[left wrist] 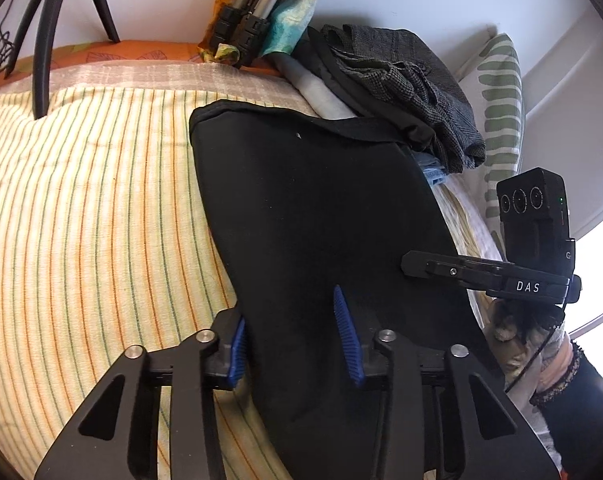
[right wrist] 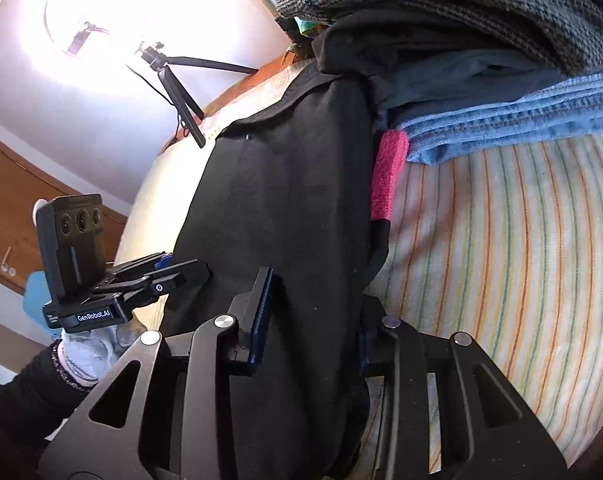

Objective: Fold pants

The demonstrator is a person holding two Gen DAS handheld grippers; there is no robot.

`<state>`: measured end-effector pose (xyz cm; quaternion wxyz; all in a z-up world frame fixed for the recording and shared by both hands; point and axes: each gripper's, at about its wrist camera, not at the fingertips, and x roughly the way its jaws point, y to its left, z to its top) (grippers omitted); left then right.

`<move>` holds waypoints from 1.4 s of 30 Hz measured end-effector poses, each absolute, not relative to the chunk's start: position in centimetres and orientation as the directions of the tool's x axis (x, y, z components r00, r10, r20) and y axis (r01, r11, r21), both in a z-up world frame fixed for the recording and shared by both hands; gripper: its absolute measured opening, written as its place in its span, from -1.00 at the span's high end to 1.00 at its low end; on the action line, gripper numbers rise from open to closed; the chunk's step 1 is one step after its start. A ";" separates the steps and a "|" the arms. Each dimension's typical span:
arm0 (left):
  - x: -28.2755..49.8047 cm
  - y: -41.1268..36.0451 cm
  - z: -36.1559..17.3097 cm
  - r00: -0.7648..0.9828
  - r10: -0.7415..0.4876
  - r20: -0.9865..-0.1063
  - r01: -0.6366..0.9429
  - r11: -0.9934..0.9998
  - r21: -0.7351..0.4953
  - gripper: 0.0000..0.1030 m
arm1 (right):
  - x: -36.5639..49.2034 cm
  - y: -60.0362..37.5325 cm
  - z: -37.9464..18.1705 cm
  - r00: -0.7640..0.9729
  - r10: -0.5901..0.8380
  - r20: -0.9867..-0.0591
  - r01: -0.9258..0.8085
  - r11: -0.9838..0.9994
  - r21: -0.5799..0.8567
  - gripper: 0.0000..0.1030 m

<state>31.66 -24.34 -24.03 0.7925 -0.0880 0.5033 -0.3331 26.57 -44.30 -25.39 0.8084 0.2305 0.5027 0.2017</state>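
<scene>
Both hand-held grippers, left (left wrist: 293, 344) and right (right wrist: 313, 316), apart astride black pants (left wrist: 321, 216) on striped bedsheet (left wrist: 81, 200).

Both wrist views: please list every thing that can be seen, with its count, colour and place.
pants: one, black, laid lengthwise on the bed
bedsheet: one, cream with coloured stripes, under the pants
clothes pile: one, grey, black and blue, at the far end of the pants
pink item: one, beside the pants' edge
pillow: one, white with green stripes, behind the pile
tripod: one, black, near the wall
left tongs: open, over the pants
right tongs: open, over the pants
</scene>
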 end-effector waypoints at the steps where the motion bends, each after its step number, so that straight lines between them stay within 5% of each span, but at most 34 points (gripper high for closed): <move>1: 31.6 -24.4 -24.0 0.277 -0.610 -0.743 0.439 0.768 -0.466 0.36 | 26.6 -44.2 -25.4 0.412 0.553 -0.724 -0.095 0.816 0.570 0.32; 19: 31.0 -25.0 -24.0 0.321 -0.569 -0.757 0.449 0.795 -0.408 0.32 | 27.0 -44.3 -25.5 0.401 0.553 -0.730 -0.081 0.816 0.573 0.16; 25: 30.8 -24.9 -24.1 0.335 -0.581 -0.742 0.467 0.786 -0.404 0.37 | 26.9 -42.7 -24.7 0.412 0.445 -0.795 -0.089 0.888 0.451 0.26; 32: 30.4 -24.5 -22.8 0.353 -0.597 -0.721 0.477 0.777 -0.410 0.68 | 25.8 -41.0 -22.3 0.456 0.379 -0.805 -0.117 0.923 0.368 0.67; 42: 29.2 -24.6 -19.6 0.395 -0.618 -0.680 0.516 0.762 -0.392 0.77 | 23.2 -40.4 -18.1 0.537 0.350 -0.768 -0.180 0.936 0.301 0.74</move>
